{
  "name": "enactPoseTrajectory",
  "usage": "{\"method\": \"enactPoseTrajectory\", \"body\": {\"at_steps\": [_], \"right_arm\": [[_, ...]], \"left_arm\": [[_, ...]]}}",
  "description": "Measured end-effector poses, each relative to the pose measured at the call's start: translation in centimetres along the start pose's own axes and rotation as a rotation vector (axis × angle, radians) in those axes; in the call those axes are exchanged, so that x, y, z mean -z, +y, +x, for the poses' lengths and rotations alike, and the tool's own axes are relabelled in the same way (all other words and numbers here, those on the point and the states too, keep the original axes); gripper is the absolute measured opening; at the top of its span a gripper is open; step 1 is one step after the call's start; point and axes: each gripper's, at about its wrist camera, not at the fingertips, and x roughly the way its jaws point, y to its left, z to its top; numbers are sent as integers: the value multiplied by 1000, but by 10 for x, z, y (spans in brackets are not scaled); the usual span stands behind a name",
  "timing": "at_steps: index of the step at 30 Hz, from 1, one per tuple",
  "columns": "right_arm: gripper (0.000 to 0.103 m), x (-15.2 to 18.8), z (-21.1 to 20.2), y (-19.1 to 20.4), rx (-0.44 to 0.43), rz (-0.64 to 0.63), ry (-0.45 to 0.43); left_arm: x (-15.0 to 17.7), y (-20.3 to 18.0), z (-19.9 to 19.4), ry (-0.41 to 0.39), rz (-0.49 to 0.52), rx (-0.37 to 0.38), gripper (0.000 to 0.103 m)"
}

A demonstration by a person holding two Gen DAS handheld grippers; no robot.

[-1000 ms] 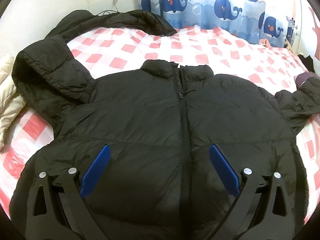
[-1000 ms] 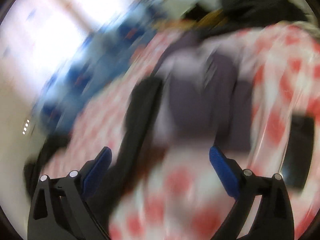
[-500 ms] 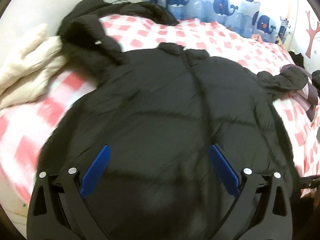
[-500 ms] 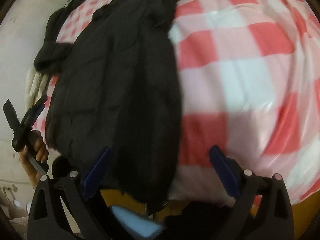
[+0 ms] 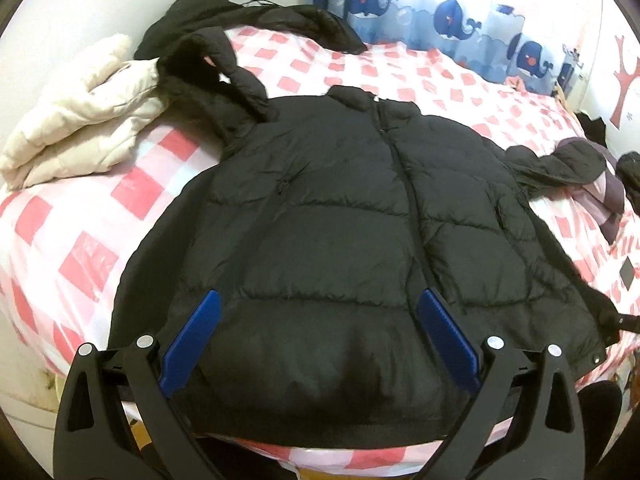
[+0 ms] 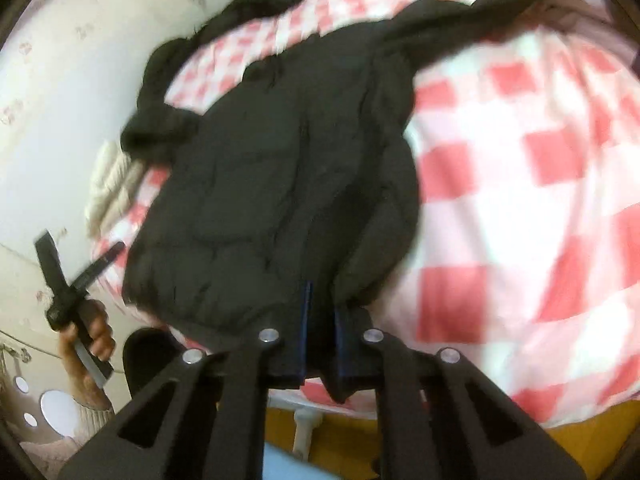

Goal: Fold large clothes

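A black puffer jacket (image 5: 320, 220) lies front up on the red-and-white checked bed (image 5: 60, 216), with its zip closed and its sleeves spread to both sides. My left gripper (image 5: 318, 338) hangs open just above the jacket's bottom hem, near its left half, with nothing between the blue pads. In the right wrist view the jacket (image 6: 280, 184) runs away from my right gripper (image 6: 320, 320), whose jaws are closing with the hem's right corner pinched between them. A hand holds the left gripper (image 6: 76, 280) at the far left of that view.
A cream quilted garment (image 5: 80, 120) lies at the bed's left side and another black garment (image 5: 260, 20) at the head. A purple garment (image 5: 600, 196) and a small dark flat object (image 5: 627, 272) lie on the right. Whale-print curtains (image 5: 460, 20) hang behind.
The right gripper's jaws went from wide open to nearly together on the jacket's hem corner. The left gripper drew back toward the bed's near edge and stayed open.
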Motion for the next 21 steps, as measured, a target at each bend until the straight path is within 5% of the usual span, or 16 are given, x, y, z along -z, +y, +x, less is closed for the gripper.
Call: {"method": "enactPoseTrajectory", "body": {"at_steps": [5, 7, 10, 14, 18, 21], "right_arm": [[18, 27, 13, -30, 141, -10, 132], [66, 24, 5, -33, 219, -12, 128], [68, 2, -32, -30, 350, -1, -44], [89, -41, -33, 11, 209, -9, -249], [89, -80, 37, 47, -20, -79, -239], [89, -98, 107, 58, -125, -73, -197]], "left_arm": [[-1, -8, 16, 38, 67, -31, 95], [-6, -4, 18, 20, 102, -62, 95], [-24, 9, 23, -30, 156, -167, 95], [-69, 14, 37, -164, 311, -392, 95], [-112, -18, 81, -255, 658, -588, 95], [-138, -34, 121, -231, 858, -631, 95]]}}
